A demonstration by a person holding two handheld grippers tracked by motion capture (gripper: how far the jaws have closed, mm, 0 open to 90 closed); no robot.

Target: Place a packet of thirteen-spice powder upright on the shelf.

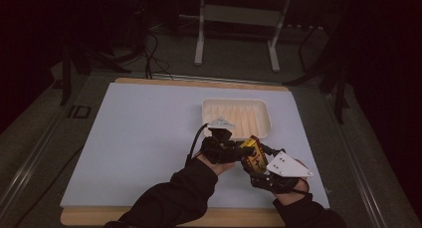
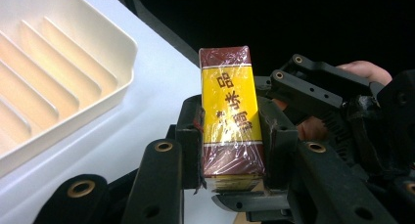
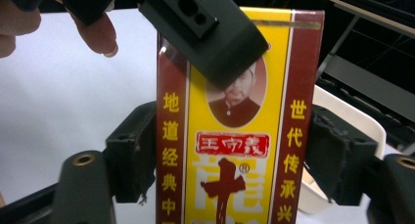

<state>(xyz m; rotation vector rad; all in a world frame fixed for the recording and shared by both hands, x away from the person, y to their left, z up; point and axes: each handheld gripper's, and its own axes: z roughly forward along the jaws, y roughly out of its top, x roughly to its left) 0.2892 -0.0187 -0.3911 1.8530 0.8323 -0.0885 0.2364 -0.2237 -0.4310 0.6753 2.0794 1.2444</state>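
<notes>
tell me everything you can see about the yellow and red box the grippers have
The box is a slim rectangular carton, yellow with dark red bands and edges, Chinese lettering and a small portrait, wrapped in shiny clear film. It is held above the table, just in front of the white ridged tray. The left gripper clamps its narrow sides; the right gripper's jaws flank it, with a gap visible on one side.

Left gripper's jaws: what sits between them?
The yellow-and-maroon box, wrapped in clear film, stands clamped between the left gripper jaws, as the left gripper view shows.

A dim room surrounds the pale blue, wood-edged counter (image 1: 144, 133). Grey carpeted floor (image 1: 239, 63) lies beyond, with black cables (image 1: 154, 56) and a white metal table frame (image 1: 239, 19).
</notes>
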